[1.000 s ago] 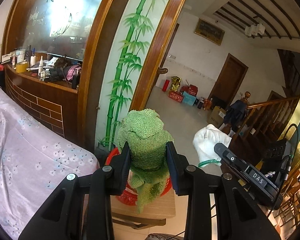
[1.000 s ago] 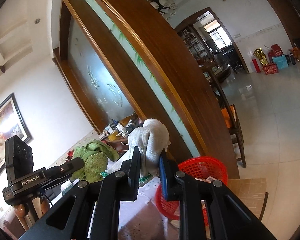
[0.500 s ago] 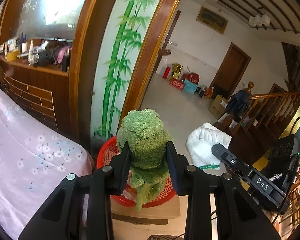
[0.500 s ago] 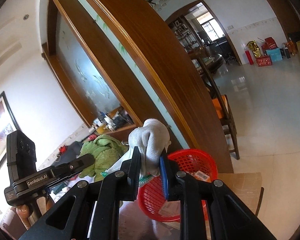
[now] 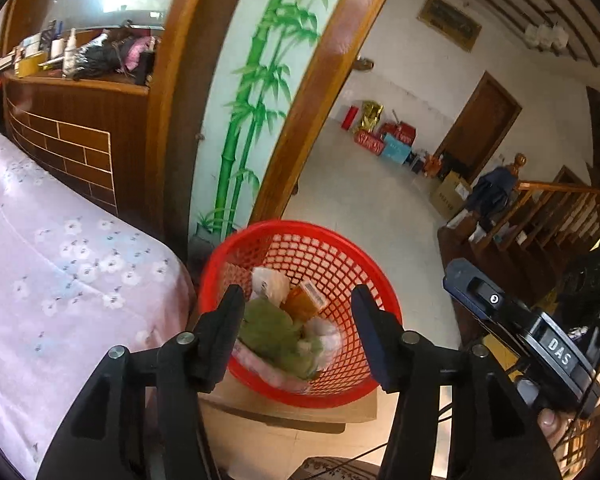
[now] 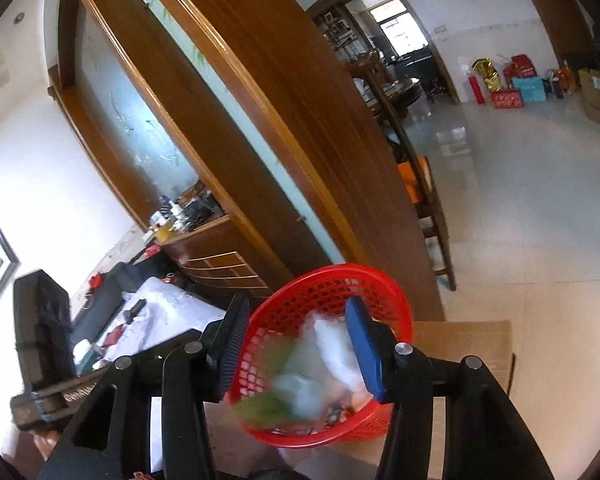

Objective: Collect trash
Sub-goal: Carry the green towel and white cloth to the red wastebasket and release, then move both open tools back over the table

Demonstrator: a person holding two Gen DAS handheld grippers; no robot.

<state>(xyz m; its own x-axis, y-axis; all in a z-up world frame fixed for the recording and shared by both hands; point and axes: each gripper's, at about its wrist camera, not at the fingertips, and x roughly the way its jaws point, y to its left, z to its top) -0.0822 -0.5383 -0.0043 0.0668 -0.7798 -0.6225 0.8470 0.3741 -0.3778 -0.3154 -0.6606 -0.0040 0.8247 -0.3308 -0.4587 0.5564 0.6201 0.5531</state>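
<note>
Trash now lies in the red basket (image 5: 300, 312): we see the green cloth (image 5: 272, 332) resting there and the white cloth (image 6: 332, 344), blurred, dropping between our right pads. Our left gripper (image 5: 296, 328) and right gripper (image 6: 296, 344) have both just been opening; each stands half open above the basket and holds nothing. We hold them over the rim so the pieces fall inside. We count two grippers, one basket, two cloths and an orange box (image 5: 306, 300). Beyond is the bamboo panel (image 5: 256, 92).

Floral cloth (image 5: 52, 264), bamboo panel (image 5: 256, 92), wooden chair (image 6: 424, 200)
</note>
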